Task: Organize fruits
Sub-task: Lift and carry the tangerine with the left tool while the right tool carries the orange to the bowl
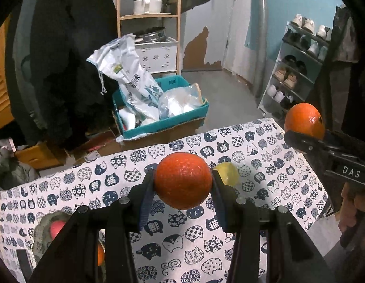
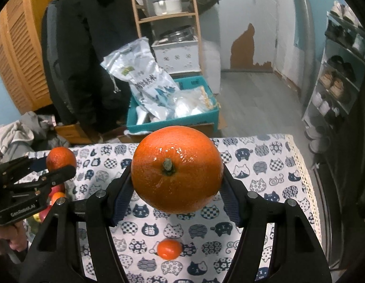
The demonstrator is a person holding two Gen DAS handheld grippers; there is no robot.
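Two oranges are up off the cat-print tablecloth (image 1: 265,224), one in each gripper: the left gripper (image 1: 183,184) has its jaws closed against the sides of a reddish orange (image 1: 183,180), and the right gripper (image 2: 176,182) clamps a larger orange (image 2: 176,169) with its stem facing the camera. On the cloth lie a small mandarin (image 2: 168,248) below the right gripper and a yellow fruit (image 1: 227,173) just behind the left one.

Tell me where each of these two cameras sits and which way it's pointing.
Left wrist: on the left gripper, facing across the cat-print table; its fingers grip an orange, right gripper alongside.
Right wrist: on the right gripper, same direction, holding a stemmed orange; left gripper alongside.
Shared: table, teal box.
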